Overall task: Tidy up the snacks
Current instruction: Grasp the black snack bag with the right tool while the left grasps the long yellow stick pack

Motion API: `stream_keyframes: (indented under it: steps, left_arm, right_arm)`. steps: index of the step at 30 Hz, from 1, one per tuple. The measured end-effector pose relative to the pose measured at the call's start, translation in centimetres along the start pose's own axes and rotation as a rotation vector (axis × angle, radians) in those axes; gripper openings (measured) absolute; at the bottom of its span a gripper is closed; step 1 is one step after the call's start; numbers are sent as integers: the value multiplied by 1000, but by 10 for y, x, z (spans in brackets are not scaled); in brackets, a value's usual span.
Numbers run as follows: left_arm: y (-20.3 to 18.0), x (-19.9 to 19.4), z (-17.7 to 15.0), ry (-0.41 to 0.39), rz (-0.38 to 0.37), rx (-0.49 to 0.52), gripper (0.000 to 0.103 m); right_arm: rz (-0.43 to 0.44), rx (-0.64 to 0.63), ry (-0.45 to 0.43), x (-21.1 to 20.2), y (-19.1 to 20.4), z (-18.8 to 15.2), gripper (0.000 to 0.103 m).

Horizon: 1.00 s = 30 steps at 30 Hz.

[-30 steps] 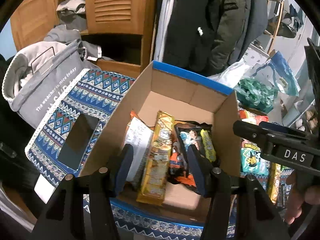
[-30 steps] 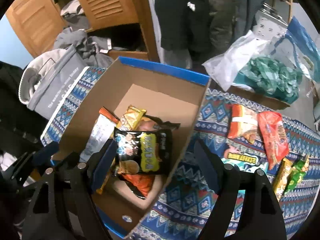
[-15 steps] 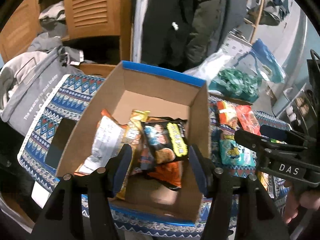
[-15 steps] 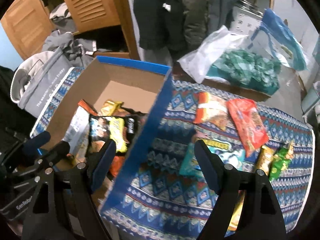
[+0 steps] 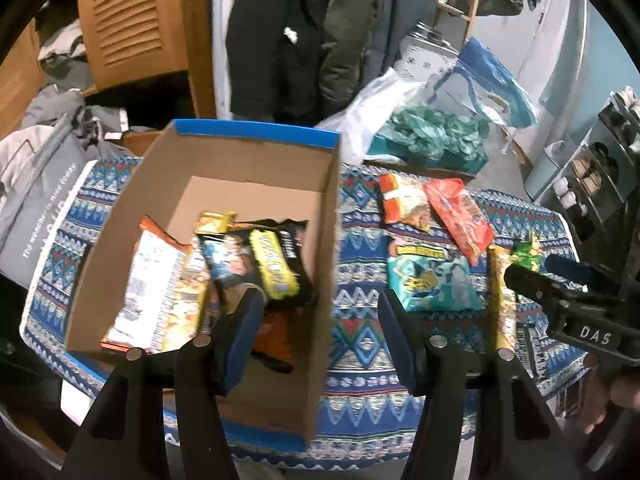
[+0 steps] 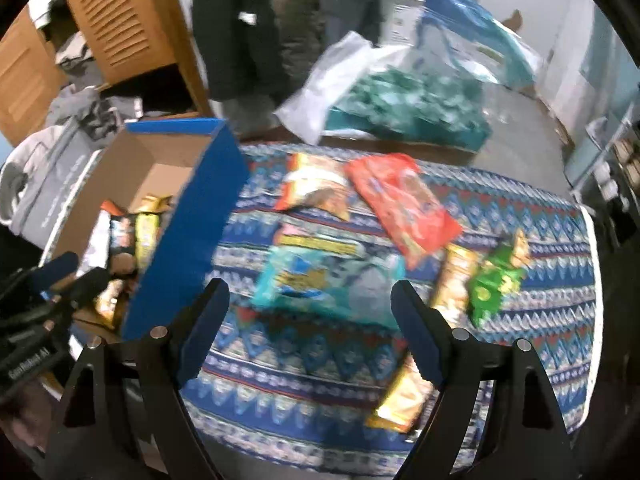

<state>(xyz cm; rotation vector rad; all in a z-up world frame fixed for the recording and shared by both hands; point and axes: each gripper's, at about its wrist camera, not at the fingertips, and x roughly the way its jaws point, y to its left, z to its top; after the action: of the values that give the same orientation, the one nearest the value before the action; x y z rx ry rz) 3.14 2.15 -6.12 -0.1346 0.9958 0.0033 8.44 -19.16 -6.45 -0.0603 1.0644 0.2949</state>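
A cardboard box (image 5: 332, 216) with a blue rim holds several snack packs, among them a black and yellow pack (image 5: 264, 260) and a white pack (image 5: 152, 276). Loose snacks lie on the patterned cloth to its right: a teal pack (image 6: 324, 280), a red pack (image 6: 404, 200), an orange pack (image 6: 316, 188), a green pack (image 6: 492, 280) and gold packs (image 6: 404, 396). My left gripper (image 5: 320, 340) is open and empty over the box's right wall. My right gripper (image 6: 310, 332) is open and empty above the teal pack. It also shows in the left wrist view (image 5: 560, 304).
The patterned cloth (image 6: 560, 240) covers the table. A white plastic bag with green contents (image 6: 400, 108) and a blue bag (image 6: 472, 28) lie behind it. A grey bag (image 5: 36, 184) sits to the left. Wooden louvred doors (image 5: 128, 16) and hanging coats (image 5: 288, 32) stand behind.
Both grippers have swung right from over the box toward the loose snacks on the cloth. Both have stayed open and empty. The snacks have not moved.
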Motion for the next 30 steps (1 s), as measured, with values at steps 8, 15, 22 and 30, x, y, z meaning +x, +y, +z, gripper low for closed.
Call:
stream_keyframes:
  steps: [8,15,22,30]
  left_arm:
    - [-51,6,-1,29,-51,78,63]
    - [-99,19,-11,71,-77,172,63]
    - [-132,35,-20,118,-91,223,63]
    - [-162,61,-34,176,-95,286,63]
  right_arm:
    - [-59,88,34,0,-54,-29,83]
    - [-134,136,50,0,-93,-51,83]
    - [-183,206,118,16,-128,-77,83]
    - [-199,232,212,44,-139,-101,83]
